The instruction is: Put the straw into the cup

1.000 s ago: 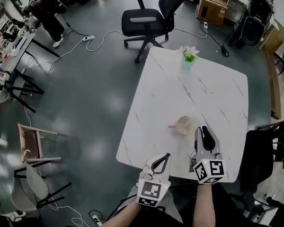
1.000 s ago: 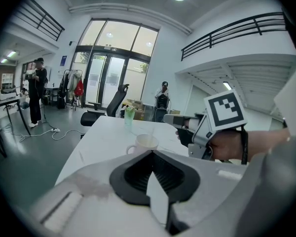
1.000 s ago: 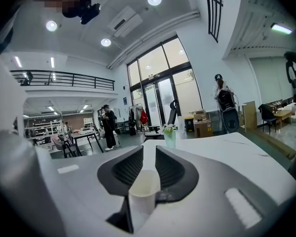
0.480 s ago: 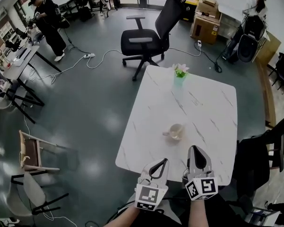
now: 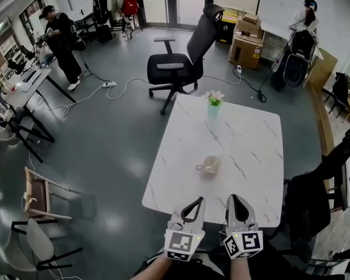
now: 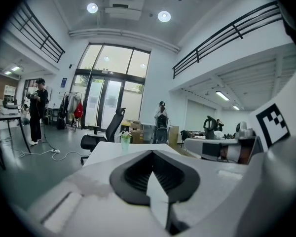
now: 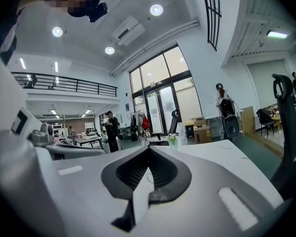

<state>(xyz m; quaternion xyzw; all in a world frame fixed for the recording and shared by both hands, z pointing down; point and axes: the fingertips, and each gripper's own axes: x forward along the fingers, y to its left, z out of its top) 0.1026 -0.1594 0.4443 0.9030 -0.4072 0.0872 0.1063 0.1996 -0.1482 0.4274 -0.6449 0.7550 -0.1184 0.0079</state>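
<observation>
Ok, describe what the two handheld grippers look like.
The left gripper and right gripper match. Each has a pale grey body, black ribbed jaw pads tapering to a point, and a white cube with black square markers at the rear.

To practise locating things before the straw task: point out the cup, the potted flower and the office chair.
cup (image 5: pixel 211 165): head view, its mouth.
potted flower (image 5: pixel 213 107): head view, the green pot.
office chair (image 5: pixel 166 74): head view, the seat cushion.

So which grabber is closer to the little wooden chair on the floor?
Left. The left gripper is on the side of the wooden chair, which stands far to its left; the right gripper is beside it, farther away.
</observation>
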